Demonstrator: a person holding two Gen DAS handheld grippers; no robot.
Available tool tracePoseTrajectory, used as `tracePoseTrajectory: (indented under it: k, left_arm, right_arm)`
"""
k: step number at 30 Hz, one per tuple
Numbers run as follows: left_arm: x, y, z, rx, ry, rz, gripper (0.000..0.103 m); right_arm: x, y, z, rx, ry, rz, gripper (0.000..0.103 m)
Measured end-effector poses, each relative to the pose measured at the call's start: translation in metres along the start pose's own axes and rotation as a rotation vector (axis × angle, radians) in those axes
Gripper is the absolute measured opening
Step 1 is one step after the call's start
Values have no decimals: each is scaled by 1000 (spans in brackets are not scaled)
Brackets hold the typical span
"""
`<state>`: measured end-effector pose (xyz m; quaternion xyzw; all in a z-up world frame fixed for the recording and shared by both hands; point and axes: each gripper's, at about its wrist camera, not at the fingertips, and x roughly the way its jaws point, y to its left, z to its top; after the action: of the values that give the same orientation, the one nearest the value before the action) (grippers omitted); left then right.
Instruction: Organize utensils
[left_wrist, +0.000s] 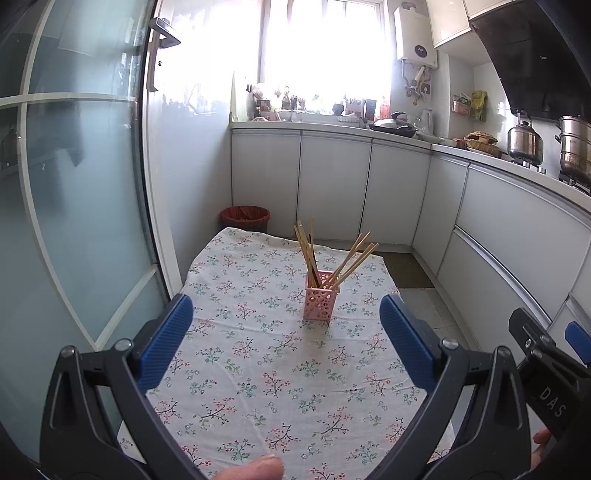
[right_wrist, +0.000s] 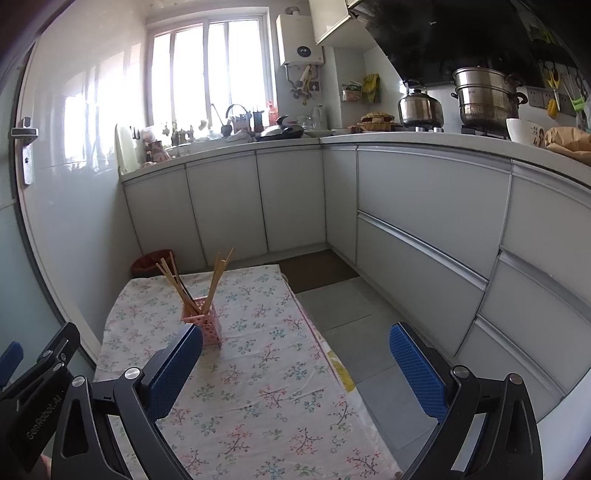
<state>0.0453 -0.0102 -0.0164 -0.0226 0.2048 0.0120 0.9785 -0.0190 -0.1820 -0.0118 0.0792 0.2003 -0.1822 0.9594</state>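
progress: looks complete, nothing loose on the table (left_wrist: 240, 369) | chopsticks (left_wrist: 332, 254) all stand in pink holder (left_wrist: 320, 299), mid-table toward far edge | left gripper (left_wrist: 286, 339) jaws apart, empty | right gripper (right_wrist: 295, 369) jaws apart, empty

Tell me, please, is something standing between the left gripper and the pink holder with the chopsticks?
Nothing visible does. Between the open left gripper and the pink holder with its chopsticks lies only bare floral tablecloth.

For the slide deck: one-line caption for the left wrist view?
Open left gripper facing pink holder of chopsticks on floral tablecloth.
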Motion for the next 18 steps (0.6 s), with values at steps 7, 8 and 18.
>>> tracePoseTrajectory:
  k: [7,8,18]
  left_arm:
    - [2,2,2,-1,4,-1,101]
    - [2,2,2,-1,6,-1,101]
    - [3,3,3,-2,10,-2,101]
  right_arm:
    - [0,2,-1,-3,6,6,102]
    - [1,2,-1,-4,8,7,102]
    - [-1,4,0,-4,9,9,102]
